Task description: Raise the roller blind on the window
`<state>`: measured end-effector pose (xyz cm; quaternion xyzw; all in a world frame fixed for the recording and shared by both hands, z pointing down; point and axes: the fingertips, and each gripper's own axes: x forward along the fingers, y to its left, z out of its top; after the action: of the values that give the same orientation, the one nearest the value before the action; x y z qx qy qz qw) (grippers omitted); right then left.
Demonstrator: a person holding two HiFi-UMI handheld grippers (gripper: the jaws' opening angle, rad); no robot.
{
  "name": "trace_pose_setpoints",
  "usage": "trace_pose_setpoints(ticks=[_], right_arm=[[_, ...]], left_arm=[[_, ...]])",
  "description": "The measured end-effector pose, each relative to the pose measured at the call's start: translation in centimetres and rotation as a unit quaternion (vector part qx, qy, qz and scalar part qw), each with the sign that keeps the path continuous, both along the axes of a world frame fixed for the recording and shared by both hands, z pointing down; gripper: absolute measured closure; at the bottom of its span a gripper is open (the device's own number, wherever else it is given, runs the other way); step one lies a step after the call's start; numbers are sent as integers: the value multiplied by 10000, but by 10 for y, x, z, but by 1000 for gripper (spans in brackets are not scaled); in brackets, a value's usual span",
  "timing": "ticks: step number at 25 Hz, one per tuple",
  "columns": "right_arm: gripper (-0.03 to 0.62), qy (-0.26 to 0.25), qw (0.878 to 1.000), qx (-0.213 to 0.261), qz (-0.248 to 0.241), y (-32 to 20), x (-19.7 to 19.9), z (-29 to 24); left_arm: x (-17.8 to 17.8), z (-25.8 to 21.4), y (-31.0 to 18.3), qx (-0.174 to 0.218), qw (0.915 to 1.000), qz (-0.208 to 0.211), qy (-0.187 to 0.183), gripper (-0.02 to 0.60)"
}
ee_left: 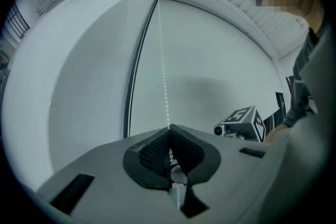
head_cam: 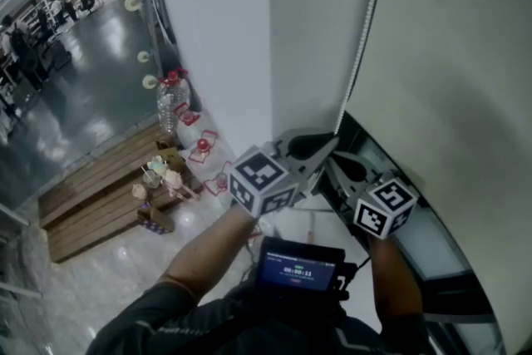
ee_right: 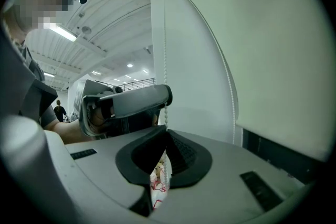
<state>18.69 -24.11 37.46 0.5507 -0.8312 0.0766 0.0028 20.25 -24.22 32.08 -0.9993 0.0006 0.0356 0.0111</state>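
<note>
White chain (head_cam: 363,37) hangs down the left edge of the blind (head_cam: 453,54). The blind is lowered over most of the window, and dark glass (head_cam: 432,249) shows only beneath its bottom edge. Left gripper (ee_left: 169,136): jaws closed, pads clamped on the chain. Right gripper (ee_right: 167,134): jaws closed on the same chain, just beneath the left gripper and close beside it.
</note>
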Motion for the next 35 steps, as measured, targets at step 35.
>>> trace_pose_setpoints(ticks=[35], right_arm=[[594, 25, 9907, 1312, -369, -10, 0, -141]], left_arm=[[-6, 8, 5, -56, 9999, 133, 40, 581]])
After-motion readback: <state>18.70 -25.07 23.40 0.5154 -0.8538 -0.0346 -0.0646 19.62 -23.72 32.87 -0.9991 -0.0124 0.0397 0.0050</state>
